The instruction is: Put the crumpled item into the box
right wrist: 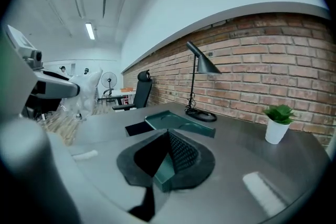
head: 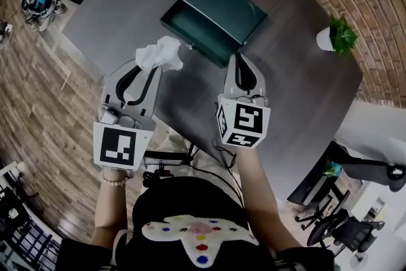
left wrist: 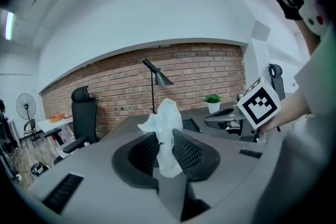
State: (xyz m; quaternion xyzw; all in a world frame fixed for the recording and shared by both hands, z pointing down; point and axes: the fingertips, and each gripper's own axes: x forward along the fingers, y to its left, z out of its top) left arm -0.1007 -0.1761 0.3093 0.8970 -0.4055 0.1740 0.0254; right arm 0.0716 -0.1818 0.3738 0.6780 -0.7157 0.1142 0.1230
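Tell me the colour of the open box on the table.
The box is dark green with a teal tinge. It shows best in the head view.

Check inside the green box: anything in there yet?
The opening of the green box shows only shadow, nothing I can make out; its raised lid, pinched by the right gripper, covers the rest. The crumpled paper is outside, in the fingers of the left gripper.

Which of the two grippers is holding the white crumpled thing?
The left gripper: the crumpled item is pinched between its jaws. The right gripper is instead closed on a green edge of the box.
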